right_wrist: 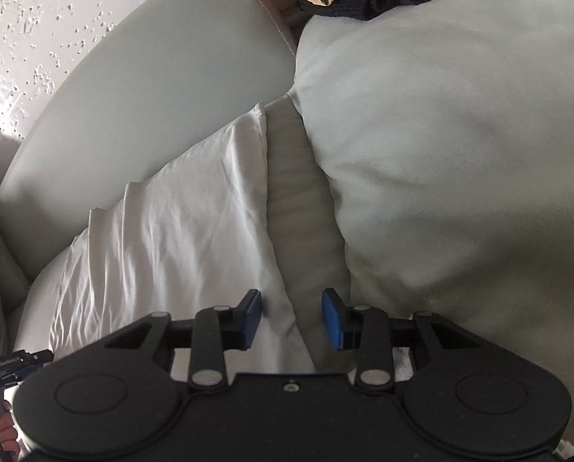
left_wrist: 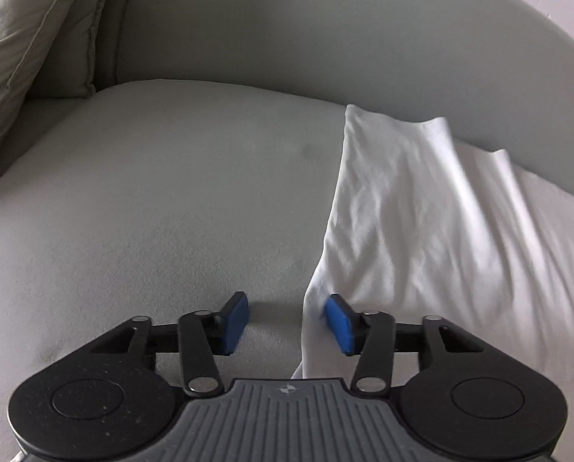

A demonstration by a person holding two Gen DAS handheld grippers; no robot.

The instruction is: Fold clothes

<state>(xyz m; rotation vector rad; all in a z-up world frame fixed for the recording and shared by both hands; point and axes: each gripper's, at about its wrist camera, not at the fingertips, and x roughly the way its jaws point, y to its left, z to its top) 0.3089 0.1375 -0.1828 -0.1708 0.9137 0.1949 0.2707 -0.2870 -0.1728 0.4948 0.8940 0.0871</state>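
Both grippers at the white garment's edges

The left gripper [left_wrist: 285,321] stands parted, the white garment [left_wrist: 422,211] edge between its jaws (pads not pressing); the right gripper [right_wrist: 291,317] likewise parted over the cloth's other edge on the grey sofa [left_wrist: 152,192].

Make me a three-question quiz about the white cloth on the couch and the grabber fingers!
1. Where does the white cloth lie?
A. on the couch seat
B. on the floor
C. on a chair

2. What colour are the pads on the fingers?
A. red
B. blue
C. yellow

3. How are the right gripper fingers?
A. apart
B. pressed together
C. clamped on a pillow

Answers: 1 A, the cloth is spread on the grey cushion. 2 B, both pads show blue. 3 A, a clear gap shows between them.
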